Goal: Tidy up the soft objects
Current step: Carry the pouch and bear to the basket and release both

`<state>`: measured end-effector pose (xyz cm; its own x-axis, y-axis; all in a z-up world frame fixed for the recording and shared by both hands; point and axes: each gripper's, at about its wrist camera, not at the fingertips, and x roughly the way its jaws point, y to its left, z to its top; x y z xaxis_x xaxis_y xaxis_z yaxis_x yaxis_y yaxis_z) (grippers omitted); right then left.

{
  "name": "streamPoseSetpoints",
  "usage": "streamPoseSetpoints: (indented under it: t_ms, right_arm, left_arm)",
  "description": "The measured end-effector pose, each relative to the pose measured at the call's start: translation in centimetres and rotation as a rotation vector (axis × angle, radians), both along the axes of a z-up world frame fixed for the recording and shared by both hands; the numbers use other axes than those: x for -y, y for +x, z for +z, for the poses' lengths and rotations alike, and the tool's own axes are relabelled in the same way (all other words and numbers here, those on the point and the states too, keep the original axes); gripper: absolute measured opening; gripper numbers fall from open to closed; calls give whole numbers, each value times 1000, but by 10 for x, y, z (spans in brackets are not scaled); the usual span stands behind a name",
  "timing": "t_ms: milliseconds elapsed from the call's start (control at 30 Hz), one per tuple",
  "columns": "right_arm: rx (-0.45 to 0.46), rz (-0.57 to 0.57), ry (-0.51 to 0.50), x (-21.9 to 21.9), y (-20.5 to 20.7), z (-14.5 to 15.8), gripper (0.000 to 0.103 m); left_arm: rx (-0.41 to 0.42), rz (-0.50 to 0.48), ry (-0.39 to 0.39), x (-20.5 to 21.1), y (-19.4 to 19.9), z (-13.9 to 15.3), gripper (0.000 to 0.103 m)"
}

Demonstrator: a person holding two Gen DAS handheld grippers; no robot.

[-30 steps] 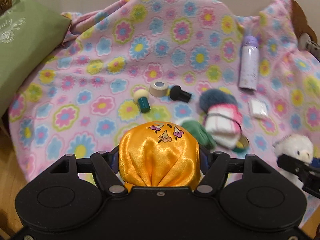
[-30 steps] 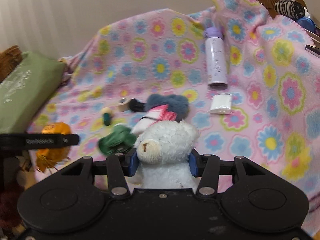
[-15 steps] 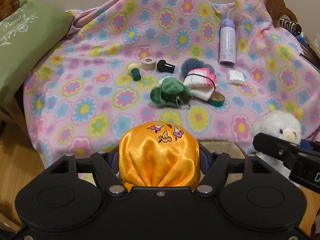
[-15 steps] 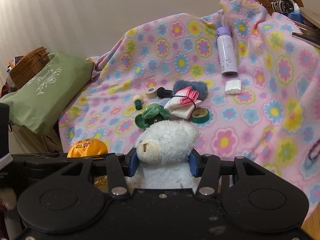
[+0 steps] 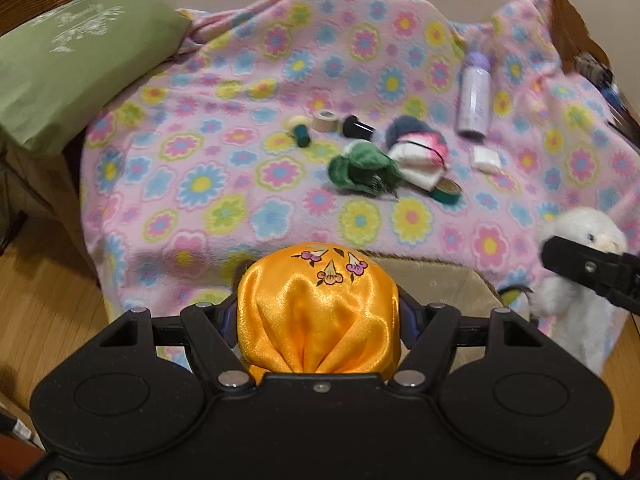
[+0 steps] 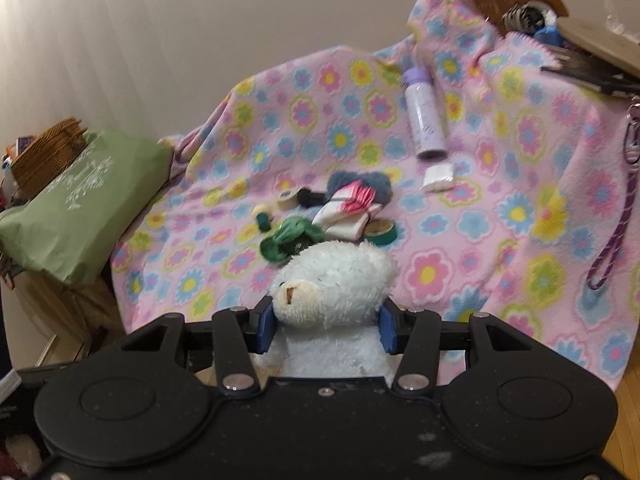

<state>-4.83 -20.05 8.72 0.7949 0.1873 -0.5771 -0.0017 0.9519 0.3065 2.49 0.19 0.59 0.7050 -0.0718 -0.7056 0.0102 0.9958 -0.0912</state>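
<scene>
My left gripper (image 5: pixel 319 316) is shut on an orange satin pouch (image 5: pixel 320 312) with flower embroidery, held off the front edge of the flowered blanket (image 5: pixel 224 184). My right gripper (image 6: pixel 326 326) is shut on a white plush bear (image 6: pixel 332 296); the bear also shows at the right of the left wrist view (image 5: pixel 576 280). On the blanket lie a green cloth (image 5: pixel 362 168), a white and pink cloth bundle (image 5: pixel 420 156) and a blue-grey fluffy item (image 5: pixel 402 128).
A lilac bottle (image 5: pixel 474 96), a small white packet (image 5: pixel 485 159), tape rolls (image 5: pixel 324 122) and small stoppers (image 5: pixel 300 132) lie on the blanket. A green pillow (image 5: pixel 68 64) sits left. A tan box or mat (image 5: pixel 436 280) lies below the pouch. Wooden floor (image 5: pixel 36 300) at the left.
Both grippers have pulled back and away from the blanket, still holding the pouch and the bear. The blanket items look farther off.
</scene>
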Motion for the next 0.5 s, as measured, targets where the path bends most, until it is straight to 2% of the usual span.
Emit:
streamPoseSetpoints:
  t_ms: [167,400,500]
  right_arm:
    - [4,4,7,-3,0,-3,50]
    - [-87,29,-14,-8,12,-13,51]
    - [-130,39,-22,-10,19,-17,51]
  left_arm:
    - [-4,28,2,-1,2,-9,66]
    - [-105,-21,9,8,8,-25,66]
    - [-126,-20,-14,5,14,-24,66]
